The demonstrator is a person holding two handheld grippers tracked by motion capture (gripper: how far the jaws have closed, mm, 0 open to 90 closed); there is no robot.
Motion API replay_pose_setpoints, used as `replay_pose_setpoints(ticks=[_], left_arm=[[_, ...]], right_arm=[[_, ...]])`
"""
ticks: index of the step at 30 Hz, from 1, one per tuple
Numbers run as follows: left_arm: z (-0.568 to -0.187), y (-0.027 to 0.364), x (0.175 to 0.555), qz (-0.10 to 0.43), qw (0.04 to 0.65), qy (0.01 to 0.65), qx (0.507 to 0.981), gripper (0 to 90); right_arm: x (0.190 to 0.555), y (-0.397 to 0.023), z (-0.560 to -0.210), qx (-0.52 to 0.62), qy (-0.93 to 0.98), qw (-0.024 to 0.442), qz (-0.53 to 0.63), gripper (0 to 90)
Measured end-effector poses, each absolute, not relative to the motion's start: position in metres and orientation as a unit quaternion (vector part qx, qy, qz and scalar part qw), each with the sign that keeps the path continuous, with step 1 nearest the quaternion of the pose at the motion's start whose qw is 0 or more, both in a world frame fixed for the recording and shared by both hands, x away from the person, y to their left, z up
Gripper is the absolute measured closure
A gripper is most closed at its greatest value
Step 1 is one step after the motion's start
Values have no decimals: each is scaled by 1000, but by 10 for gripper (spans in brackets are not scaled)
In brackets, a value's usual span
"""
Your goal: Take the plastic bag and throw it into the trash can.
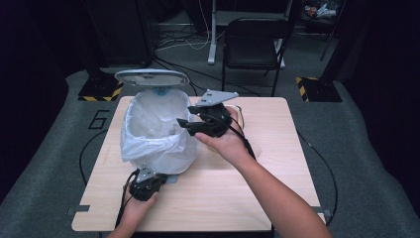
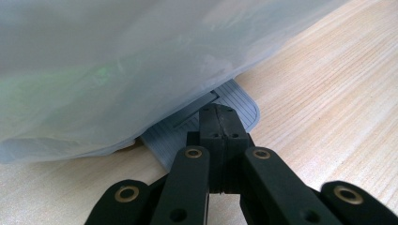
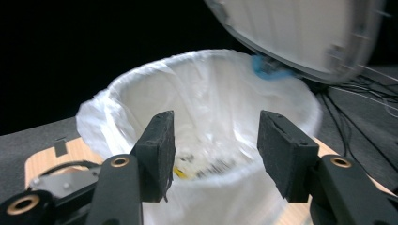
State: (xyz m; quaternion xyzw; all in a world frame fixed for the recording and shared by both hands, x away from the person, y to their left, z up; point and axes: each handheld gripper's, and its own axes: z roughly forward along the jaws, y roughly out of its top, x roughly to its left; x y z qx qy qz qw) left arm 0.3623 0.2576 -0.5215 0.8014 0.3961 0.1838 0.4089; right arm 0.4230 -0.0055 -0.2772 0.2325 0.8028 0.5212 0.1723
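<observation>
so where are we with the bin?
Done: lid is up and small bits of rubbish lie in the white liner. In hand: the left tool, shut, presses the pedal; the right tool is open and empty at the rim. Left: probably pull back and release the pedal.

the bag [image 2: 117,70] hides most of the pedal [image 2: 239,101]; the lid [image 3: 300,33] is blurred and cut off.
</observation>
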Motion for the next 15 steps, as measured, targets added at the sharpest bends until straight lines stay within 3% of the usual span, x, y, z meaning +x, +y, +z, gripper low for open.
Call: replay_pose_setpoints(ticks=[15], left_arm=[[-521, 258, 362, 184, 407, 394, 803, 900]], right_arm=[[446, -93, -319, 336, 782, 228, 473, 500]])
